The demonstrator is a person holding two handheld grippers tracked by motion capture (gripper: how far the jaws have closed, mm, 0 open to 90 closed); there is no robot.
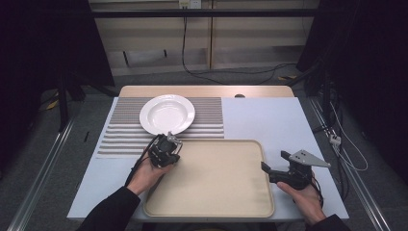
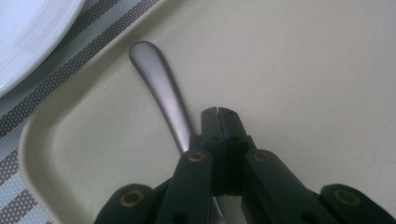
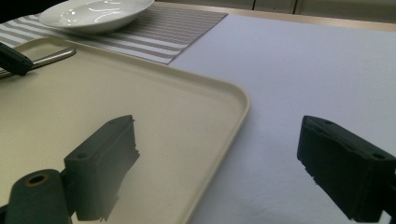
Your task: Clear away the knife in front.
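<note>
L gripper (image 2: 218, 112) clamps utensil handle (image 2: 159, 88) over tray (image 2: 303, 70); R gripper (image 3: 217, 154) jaws apart.

The plate (image 1: 167, 113) is plain glossy white. Under it the placemat (image 1: 120, 139) carries grey and pale stripes with a fine dotted weave. The tray (image 1: 216, 180) is plain cream. The spoon handle (image 2: 159, 88) is matte silver-grey. The tablecloth (image 1: 262, 120) is pale bluish white, and both grippers' jaws are black.
</note>
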